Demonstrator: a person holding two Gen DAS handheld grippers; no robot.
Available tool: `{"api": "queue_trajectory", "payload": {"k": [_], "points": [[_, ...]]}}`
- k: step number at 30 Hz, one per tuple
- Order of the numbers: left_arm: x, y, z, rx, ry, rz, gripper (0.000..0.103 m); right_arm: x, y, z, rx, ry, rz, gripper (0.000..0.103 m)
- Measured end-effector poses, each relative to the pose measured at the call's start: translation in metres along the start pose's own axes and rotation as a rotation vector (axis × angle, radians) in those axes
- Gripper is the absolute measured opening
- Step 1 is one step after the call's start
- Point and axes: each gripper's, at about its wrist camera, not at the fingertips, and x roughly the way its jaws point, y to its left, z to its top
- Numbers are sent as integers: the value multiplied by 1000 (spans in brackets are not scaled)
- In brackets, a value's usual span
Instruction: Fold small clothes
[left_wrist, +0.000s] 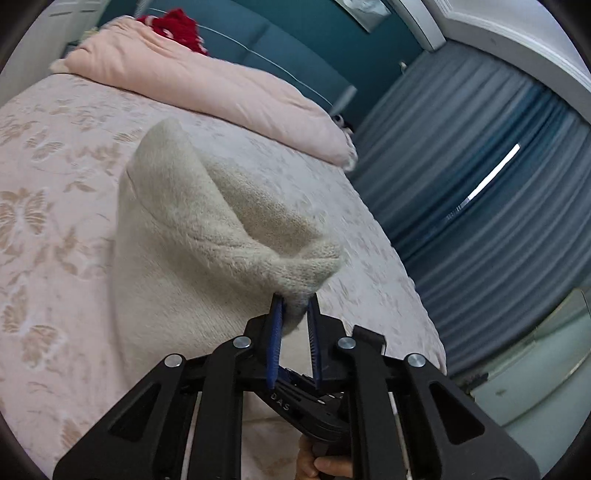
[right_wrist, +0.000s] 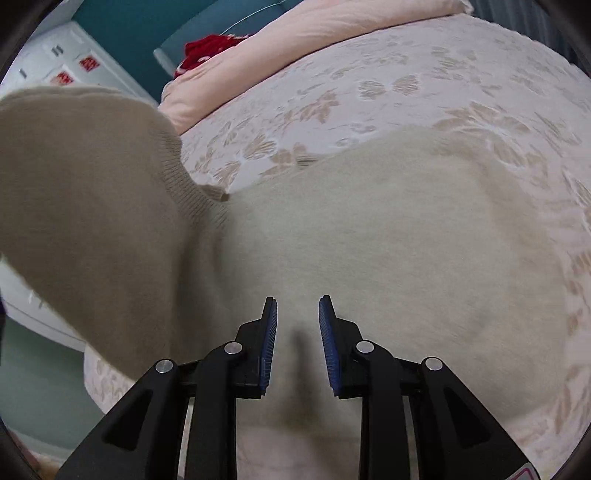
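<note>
Cream fuzzy knit, a small sweater (left_wrist: 207, 229), lies spread on the floral bedspread (left_wrist: 44, 206) w/ one part lifted off the bed; in the right wrist view the lifted part hangs as a tan flap at the left (right_wrist: 85, 206) while the body lies flat in the middle. It looks light, soft and floppy, no stiffness at all, so it should drape and sag from whatever point holds it; the fuzzy surface probably gives the ribbed pads good bite, not slippery, not fragile. Best holds, in my judgement, are edges, corners or a ribbed hem, taking a pinch of one or two layers rather than a bunch from the middle. Left gripper (left_wrist: 295, 314) is closed tight on a bunched corner of the knit, cloth pinched between the blue pads (left_wrist: 276, 332), pointing somewhat down across the bed toward the pink pillow (left_wrist: 207, 77); a bit of the person's hand (left_wrist: 325, 465) shows under it at the frame bottom. Right gripper (right_wrist: 297, 332) points steeply down over the flat body of the sweater, jaws narrowly apart w/ nothing between them, not clearly touching the cloth
</note>
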Motion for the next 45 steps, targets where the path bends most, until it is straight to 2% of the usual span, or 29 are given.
{"api": "queue_trajectory", "payload": {"k": [2, 3, 5, 6, 7, 9, 10, 12, 13, 14, 16, 18, 21, 23, 24, 25, 26, 27, 28, 29, 30, 32, 34, 36, 37, 39, 40, 43, 45], "points": [[41, -8, -20, 26, 100, -3, 10, -23, -35, -10, 69, 5, -15, 26], [59, -8, -32, 32, 154, 20, 11, -33, -50, -14, 93, 6, -39, 29], [74, -8, -57, 48, 209, 112, 19, -52, -76, -23, 129, -3, -71, 29], [75, -9, -68, 77, 216, 144, 34, -61, -85, -26, 149, -13, -61, 31], [70, -10, -78, 113, 211, 172, 55, -70, -92, -29, 170, -22, -35, 40], [52, -7, -92, 155, 178, 203, 79, -82, -96, -32, 198, -45, -6, 58], [41, -2, -97, 158, 160, 222, 84, -85, -93, -29, 198, -57, 12, 61], [27, 16, -102, 150, 160, 282, 86, -84, -81, -20, 180, -60, 79, 68], [23, 26, -103, 146, 165, 323, 86, -79, -72, -13, 168, -55, 119, 76], [19, 37, -105, 135, 166, 364, 86, -73, -63, -5, 156, -48, 150, 79], [11, 54, -102, 70, 150, 385, 86, -54, -42, 10, 113, -26, 183, 84], [6, 66, -99, 30, 135, 384, 86, -29, -25, 28, 86, 15, 146, 85], [15, 74, -98, 45, 137, 429, 87, 13, -10, 45, 102, 76, 113, 84], [26, 77, -98, 70, 136, 466, 87, 33, -1, 51, 121, 113, 137, 39], [29, 79, -98, 77, 131, 483, 86, 35, 8, 56, 96, 119, 122, 17], [32, 82, -97, 74, 127, 502, 75, 25, 18, 61, 70, 84, 133, 16], [36, 86, -95, 58, 135, 496, 64, 4, 28, 65, 48, 12, 180, 15], [40, 91, -93, 39, 153, 502, 50, -20, 36, 67, 28, -51, 242, 14], [41, 95, -90, 14, 159, 504, 43, -45, 39, 65, 16, -105, 281, 14], [39, 98, -87, -14, 155, 456, 41, -71, 40, 60, 4, -168, 304, 14], [38, 100, -86, -33, 150, 435, 41, -95, 35, 51, -9, -229, 298, 14], [41, 92, -86, -2, 155, 412, 40, -117, 11, 28, 7, -285, 205, 14], [51, 83, -89, 49, 183, 432, 33, -101, -31, 5, 63, -239, 51, 14], [62, 82, -95, 39, 221, 428, 32, -58, -81, -18, 163, -101, -81, 14], [67, 82, -98, 36, 236, 417, 32, -43, -103, -30, 235, -61, -72, 14], [70, 78, -101, 54, 233, 450, 32, -45, -124, -43, 347, -106, 67, 14], [69, 78, -101, 59, 233, 452, 32, -48, -125, -41, 363, -112, 79, 14], [68, 80, -100, 29, 245, 442, 32, -56, -115, -32, 331, -130, 79, 14], [66, 80, -99, 22, 248, 433, 33, -73, -105, -24, 273, -187, 88, 14]]}}
